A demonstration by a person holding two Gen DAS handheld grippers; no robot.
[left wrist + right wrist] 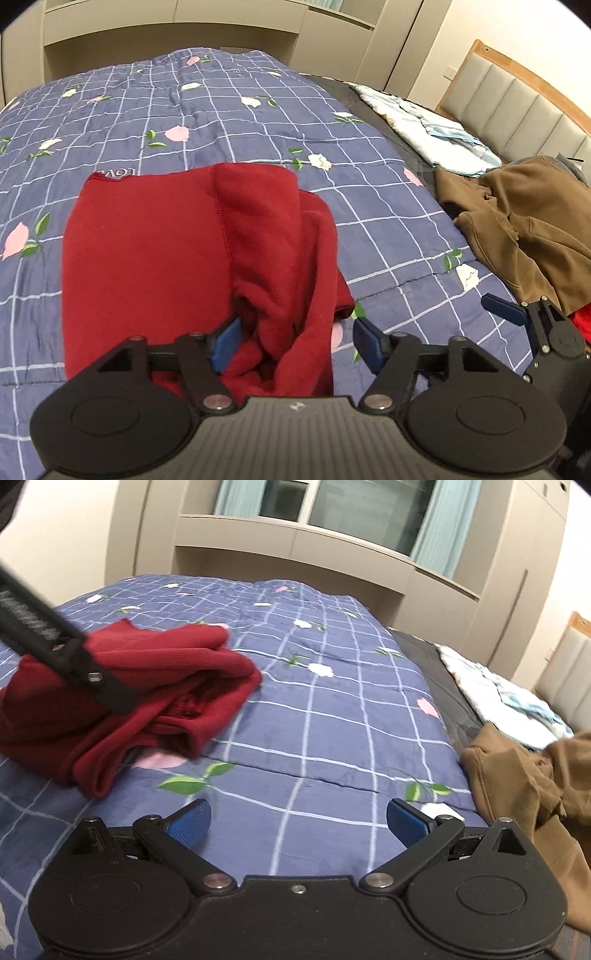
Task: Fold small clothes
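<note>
Bed, clothes, two grippers.
Red garment point(177, 258) folded on blue checked quilt point(258, 122), toward bed's near edge; left gripper point(295, 341) jaws spread around its hem; right gripper point(298, 821) jaws spread, empty; brown garment point(524, 221) at right edge.

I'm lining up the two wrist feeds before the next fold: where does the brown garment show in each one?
Left wrist: the brown garment lies at the right edge, mid-height, on the bed past the red garment.
Right wrist: the brown garment fills the lower right, right of the open right gripper.
Shared landmark: the light blue-and-white folded cloth just beyond it.
</note>
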